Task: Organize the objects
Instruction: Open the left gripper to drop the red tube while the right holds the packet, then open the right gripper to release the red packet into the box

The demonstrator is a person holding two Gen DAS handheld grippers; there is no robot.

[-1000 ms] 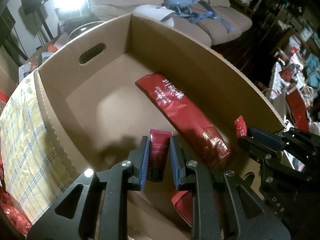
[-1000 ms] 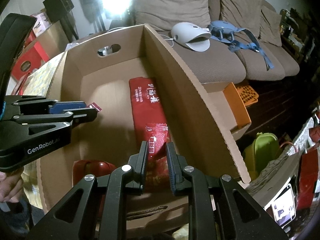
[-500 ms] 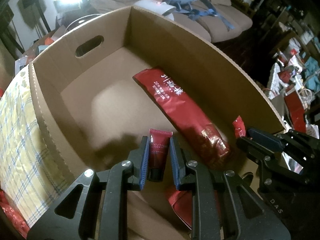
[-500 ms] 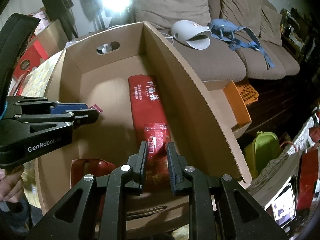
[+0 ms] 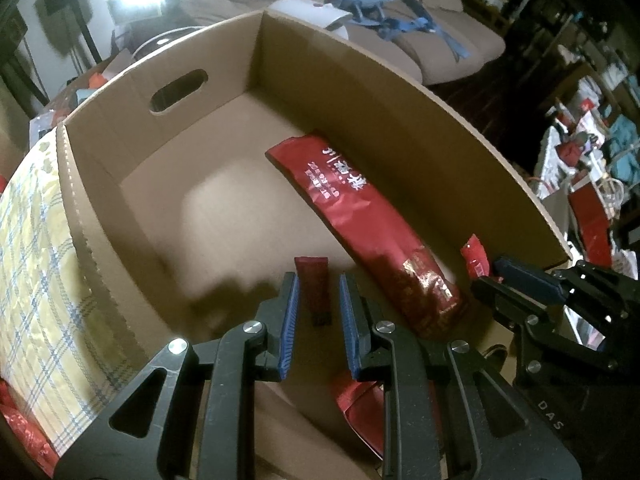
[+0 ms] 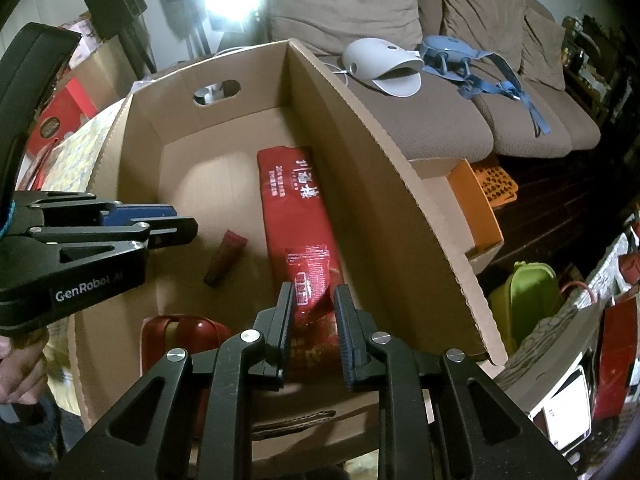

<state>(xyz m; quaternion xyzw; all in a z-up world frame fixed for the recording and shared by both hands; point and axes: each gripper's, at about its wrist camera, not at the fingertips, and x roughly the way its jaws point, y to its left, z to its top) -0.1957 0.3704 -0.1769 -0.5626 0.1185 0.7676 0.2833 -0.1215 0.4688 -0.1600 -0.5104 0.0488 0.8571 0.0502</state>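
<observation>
— Down inside the open brown cardboard box, what's lying there?

— A long red foil pack along the right-hand wall, printed with large white Chinese characters and smaller lines beside them. I can't make out the small print. Left of it, a small dark red squeeze tube lies flat on the box floor, cap end towards us. Its lettering is too blurred to read.

— Is the left gripper holding that tube?

— No. Its blue-padded jaws stand a narrow way apart with nothing pinched. The tube sits on the cardboard below them, clear of the tips. From the other side you can read "GenRobot.AI" in white on the gripper's black body.

— And the right gripper?

— It's closed narrowly on a small red sachet with white printing, gripped near its lower edge. The sachet stands up past the fingertips, above the near end of the long pack. "DAS" is printed on that gripper's body.

— Anything else in the box?

— A glossy red rounded item in the near left corner.
</observation>
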